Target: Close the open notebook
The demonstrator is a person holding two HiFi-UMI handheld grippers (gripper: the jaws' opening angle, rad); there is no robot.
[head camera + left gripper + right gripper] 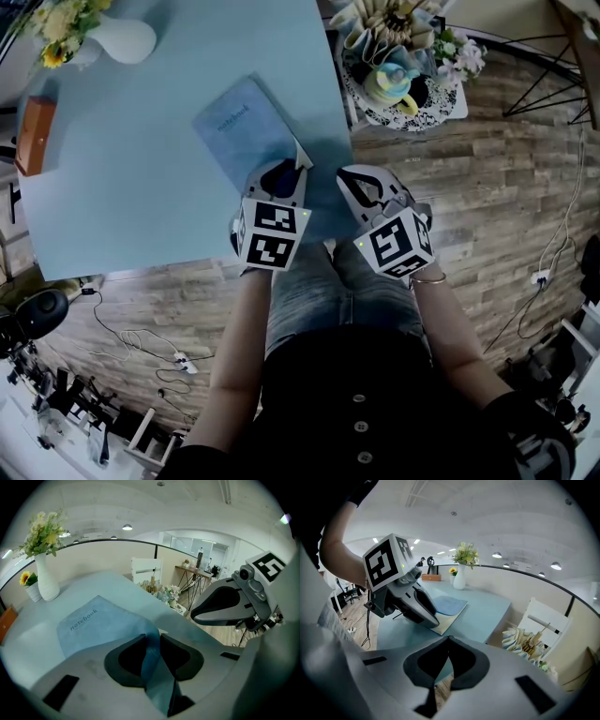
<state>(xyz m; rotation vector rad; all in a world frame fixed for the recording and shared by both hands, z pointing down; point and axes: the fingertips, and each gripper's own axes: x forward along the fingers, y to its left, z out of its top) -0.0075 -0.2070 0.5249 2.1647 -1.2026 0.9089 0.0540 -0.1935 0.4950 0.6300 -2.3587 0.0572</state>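
A blue notebook [239, 127] lies on the light blue table [141, 197], cover up, with the word "notebook" showing [84, 619]. Its near right corner is lifted, and a pale page edge shows beneath [445, 624]. My left gripper [286, 171] is shut on that corner of the cover, and the blue sheet runs between its pads [152, 644]. My right gripper [361, 185] hovers just right of it over the table's near corner, shut with its tips touching [447, 641] and nothing held.
A white vase [122, 37] of flowers stands at the table's far left, with a brown box [33, 136] at the left edge. A white side stand [403, 80] with flowers and cups stands off the table's right. Cables [141, 347] lie on the wooden floor.
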